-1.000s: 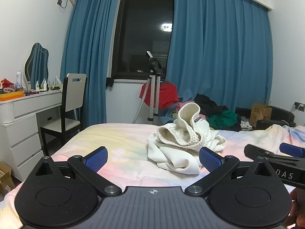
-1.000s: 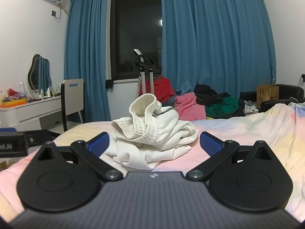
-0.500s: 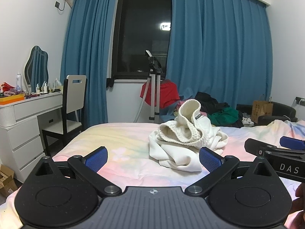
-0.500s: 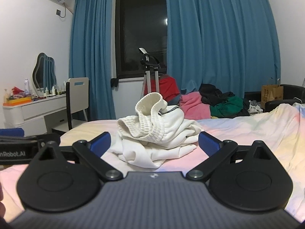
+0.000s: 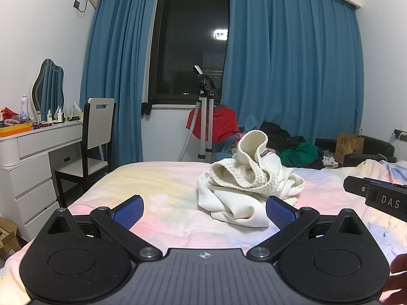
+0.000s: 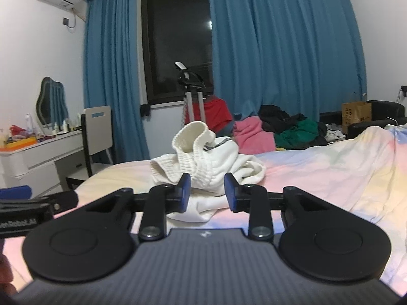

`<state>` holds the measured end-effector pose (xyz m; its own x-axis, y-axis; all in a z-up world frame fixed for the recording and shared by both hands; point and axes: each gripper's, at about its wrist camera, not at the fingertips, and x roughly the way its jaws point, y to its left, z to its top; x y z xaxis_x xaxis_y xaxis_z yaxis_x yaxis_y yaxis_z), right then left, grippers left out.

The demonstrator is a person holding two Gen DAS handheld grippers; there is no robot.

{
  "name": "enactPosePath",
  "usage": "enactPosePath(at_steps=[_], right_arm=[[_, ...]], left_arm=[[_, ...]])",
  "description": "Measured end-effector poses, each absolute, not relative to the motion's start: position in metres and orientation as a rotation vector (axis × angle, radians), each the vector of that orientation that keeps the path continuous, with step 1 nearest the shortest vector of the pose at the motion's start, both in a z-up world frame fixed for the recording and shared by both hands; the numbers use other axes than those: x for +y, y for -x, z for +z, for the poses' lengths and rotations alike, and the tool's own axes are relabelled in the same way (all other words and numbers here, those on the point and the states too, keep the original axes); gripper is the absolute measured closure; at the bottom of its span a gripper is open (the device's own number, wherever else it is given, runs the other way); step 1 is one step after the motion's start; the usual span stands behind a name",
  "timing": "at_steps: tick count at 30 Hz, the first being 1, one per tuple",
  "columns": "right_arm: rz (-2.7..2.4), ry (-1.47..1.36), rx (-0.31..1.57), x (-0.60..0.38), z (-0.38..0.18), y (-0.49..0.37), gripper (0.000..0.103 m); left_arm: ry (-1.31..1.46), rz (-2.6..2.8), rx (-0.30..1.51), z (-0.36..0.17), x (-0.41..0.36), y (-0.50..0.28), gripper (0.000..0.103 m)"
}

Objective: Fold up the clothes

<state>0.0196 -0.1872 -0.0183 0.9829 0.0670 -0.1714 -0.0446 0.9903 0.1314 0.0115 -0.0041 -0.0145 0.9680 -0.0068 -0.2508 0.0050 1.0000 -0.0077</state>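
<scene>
A crumpled white knit sweater (image 5: 250, 180) lies in a heap on the pastel bed (image 5: 162, 178); it also shows in the right wrist view (image 6: 203, 162). My left gripper (image 5: 203, 207) is wide open and empty, held above the bed just short of the heap. My right gripper (image 6: 207, 190) has its jaws half closed with a narrow gap, empty, right in front of the sweater's near edge. Its side shows at the right of the left wrist view (image 5: 376, 195).
A white dressing table (image 5: 38, 152) with bottles and a chair (image 5: 94, 137) stand left of the bed. A garment steamer stand (image 5: 206, 117) and a pile of coloured clothes (image 6: 279, 132) lie beyond the bed under blue curtains. A paper bag (image 5: 349, 146) stands at right.
My right gripper's jaws have closed from wide open to a narrow gap and it has come nearer the sweater. My left gripper has stayed open and nearly still.
</scene>
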Motion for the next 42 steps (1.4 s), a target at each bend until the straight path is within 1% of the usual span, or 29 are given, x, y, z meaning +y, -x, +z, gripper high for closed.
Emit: enactPosePath(at_steps=[5,14,23,25,27,29,32,36,40,42], right_arm=[[0.033,-0.128,0.158,-0.187,-0.017,-0.018,0.07],[0.026,-0.181,0.225,-0.199,-0.017,-0.024,0.07],[0.022,-0.2,0.207,-0.21,-0.017,-0.02,0.069],[0.024,-0.211,0.219,-0.212,-0.02,-0.023,0.062],[0.045,-0.236,0.242,-0.215,-0.022,-0.032,0.04],[0.06,-0.256,0.275,-0.216,-0.022,-0.047,0.033],[0.064,-0.247,0.297,-0.21,-0.012,-0.08,0.033],[0.073,-0.196,0.299,-0.192,0.004,-0.151,0.033],[0.067,-0.162,0.334,-0.172,0.012,-0.241,0.033],[0.052,-0.145,0.368,-0.164,0.008,-0.284,0.035]], left_arm=[[0.017,-0.034,0.251,-0.016,-0.004,-0.011,0.0],[0.012,-0.036,0.256,-0.016,-0.004,-0.014,0.0],[-0.003,-0.037,0.277,0.034,-0.011,-0.04,0.0],[0.002,-0.031,0.297,0.033,-0.009,-0.051,0.0],[0.03,-0.029,0.295,0.025,-0.001,-0.058,0.0],[0.065,-0.026,0.291,0.015,0.013,-0.061,0.0],[0.095,-0.029,0.286,0.003,0.033,-0.065,0.0],[0.142,-0.05,0.295,-0.012,0.058,-0.079,0.0],[0.194,-0.038,0.317,-0.024,0.086,-0.099,0.0],[0.228,-0.041,0.313,-0.031,0.102,-0.105,0.0]])
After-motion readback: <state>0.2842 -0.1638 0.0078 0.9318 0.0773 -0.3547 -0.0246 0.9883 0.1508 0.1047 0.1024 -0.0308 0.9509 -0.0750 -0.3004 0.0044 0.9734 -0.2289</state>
